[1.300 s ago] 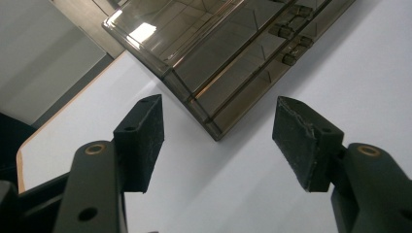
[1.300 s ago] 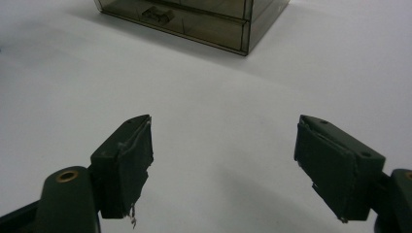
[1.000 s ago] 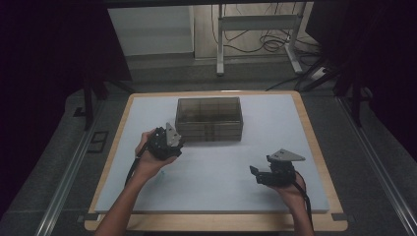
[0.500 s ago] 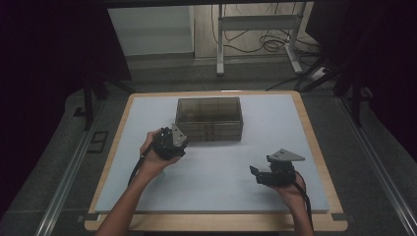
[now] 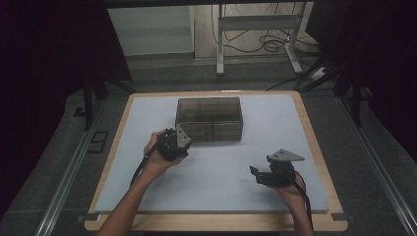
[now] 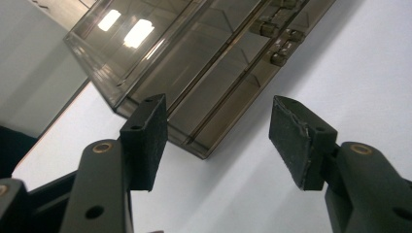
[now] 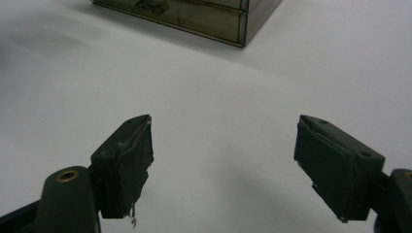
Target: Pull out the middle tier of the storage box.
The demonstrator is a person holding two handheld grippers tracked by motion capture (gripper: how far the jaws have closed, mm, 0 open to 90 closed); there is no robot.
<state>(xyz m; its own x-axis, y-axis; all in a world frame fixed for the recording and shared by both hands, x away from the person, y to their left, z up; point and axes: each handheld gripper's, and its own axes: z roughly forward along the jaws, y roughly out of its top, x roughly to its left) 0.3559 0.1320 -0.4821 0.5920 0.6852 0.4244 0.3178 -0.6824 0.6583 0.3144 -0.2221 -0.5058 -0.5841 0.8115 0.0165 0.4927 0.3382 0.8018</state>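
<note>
While our left gripper (image 5: 183, 139) hovers with jaws spread just beside the front left corner of the smoky translucent box (image 5: 209, 118) at the white mat's (image 5: 216, 177) far centre, our right gripper (image 5: 256, 173) waits well apart, jaws likewise spread and empty.

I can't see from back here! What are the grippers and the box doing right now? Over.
Left gripper open, close to smoky box, not touching. Right gripper open, farther back over white mat. Nothing between them.
</note>
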